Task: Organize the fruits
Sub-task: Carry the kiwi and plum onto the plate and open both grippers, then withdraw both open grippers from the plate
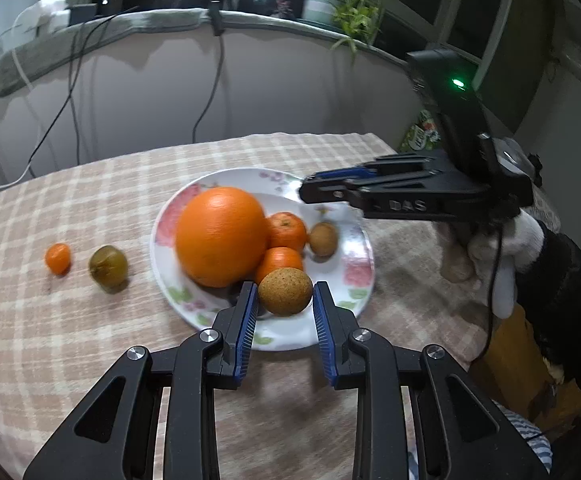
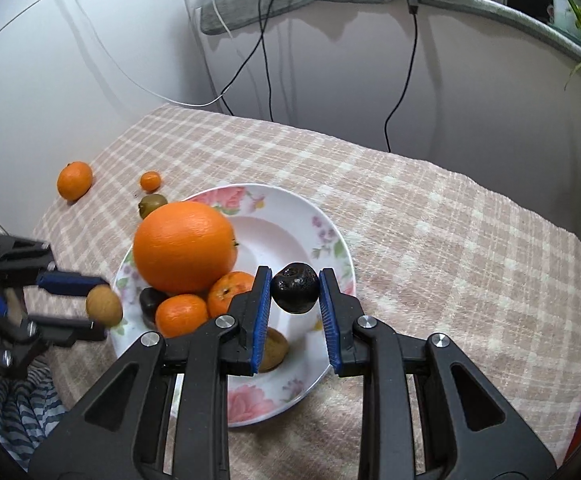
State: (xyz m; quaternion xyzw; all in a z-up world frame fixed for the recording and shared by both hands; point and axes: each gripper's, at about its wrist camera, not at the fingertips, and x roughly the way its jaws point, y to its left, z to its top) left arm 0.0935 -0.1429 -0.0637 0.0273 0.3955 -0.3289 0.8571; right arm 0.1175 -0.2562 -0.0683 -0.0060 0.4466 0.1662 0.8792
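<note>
A floral white plate point(image 1: 360, 276) point(image 2: 290, 216) holds a large orange point(image 1: 221, 236) point(image 2: 185, 247), two mandarins point(image 1: 287, 230) point(image 2: 181, 315), a brown fruit point(image 1: 323, 238) point(image 2: 273, 350) and a dark fruit point(image 2: 149, 301). My left gripper point(image 1: 285, 300) point(image 2: 94, 304) is shut on a round tan fruit point(image 1: 285, 291) point(image 2: 103, 305) above the plate's near rim. My right gripper point(image 2: 295, 289) point(image 1: 310, 188) is shut on a dark plum point(image 2: 294, 288) above the plate.
On the checked tablecloth point(image 2: 430, 220) left of the plate lie a small mandarin point(image 1: 57, 258) point(image 2: 150, 181), a green fruit point(image 1: 108, 267) point(image 2: 152, 204) and another mandarin point(image 2: 74, 180). Cables hang down the wall point(image 1: 130, 100) behind. A potted plant point(image 1: 342, 0) stands on the sill.
</note>
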